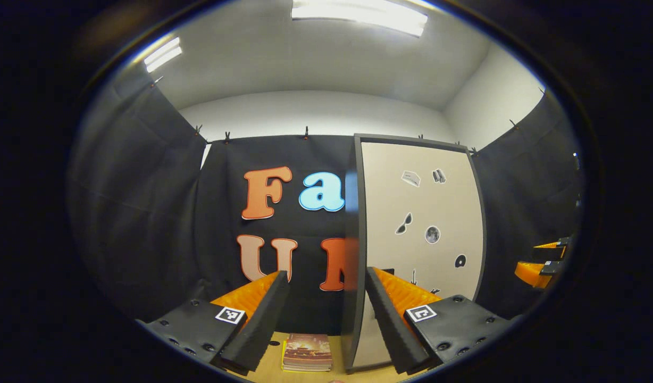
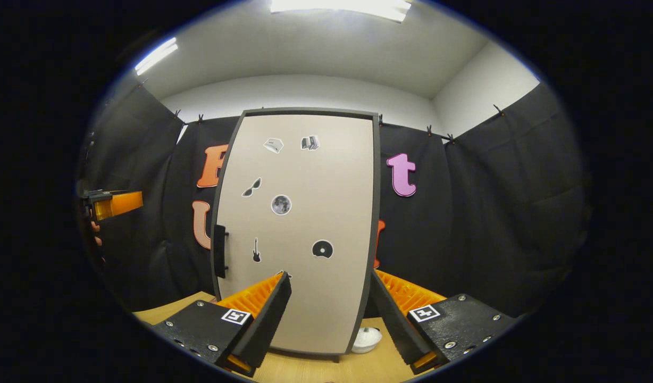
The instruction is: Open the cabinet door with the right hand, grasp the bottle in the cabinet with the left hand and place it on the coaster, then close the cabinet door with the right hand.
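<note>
Both grippers (image 1: 322, 298) (image 2: 331, 300) open, level, facing cabinet (image 2: 300, 223).

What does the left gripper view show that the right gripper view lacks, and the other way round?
Left gripper view: a book lying on the table, and the cabinet's dark side panel. Right gripper view: the door handle and a small white object by the cabinet's foot. Both: the shut cabinet door with stickers, the wooden table, and an open tool in front, the left tool and the right tool.

Bright glare from ceiling light panels (image 1: 358, 13), sharp focus, strong fisheye bending toward dim edges.
</note>
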`<action>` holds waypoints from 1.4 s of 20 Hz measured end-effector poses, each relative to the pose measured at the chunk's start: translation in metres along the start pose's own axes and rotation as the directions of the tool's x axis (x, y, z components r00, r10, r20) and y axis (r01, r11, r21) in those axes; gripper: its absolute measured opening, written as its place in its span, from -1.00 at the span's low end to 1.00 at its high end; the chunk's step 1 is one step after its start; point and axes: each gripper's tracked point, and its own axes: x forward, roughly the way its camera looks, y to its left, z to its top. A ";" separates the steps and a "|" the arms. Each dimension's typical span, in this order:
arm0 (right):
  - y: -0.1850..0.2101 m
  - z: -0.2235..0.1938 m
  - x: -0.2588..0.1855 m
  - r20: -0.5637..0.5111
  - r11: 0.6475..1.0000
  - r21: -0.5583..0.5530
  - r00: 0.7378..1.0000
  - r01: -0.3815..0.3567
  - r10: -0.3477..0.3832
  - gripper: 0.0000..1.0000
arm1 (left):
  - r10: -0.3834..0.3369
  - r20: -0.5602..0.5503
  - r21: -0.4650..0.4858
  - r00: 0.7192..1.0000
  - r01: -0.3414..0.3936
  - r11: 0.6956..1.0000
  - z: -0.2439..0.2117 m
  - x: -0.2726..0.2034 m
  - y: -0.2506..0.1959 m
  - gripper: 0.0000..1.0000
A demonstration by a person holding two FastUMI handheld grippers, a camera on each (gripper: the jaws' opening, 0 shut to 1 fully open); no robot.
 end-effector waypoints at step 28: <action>0.228 -0.069 0.163 -0.256 0.970 0.150 0.940 -0.193 0.227 0.65 | 0.320 -0.094 0.051 0.943 -0.317 0.947 -0.061 -0.047 0.225 0.89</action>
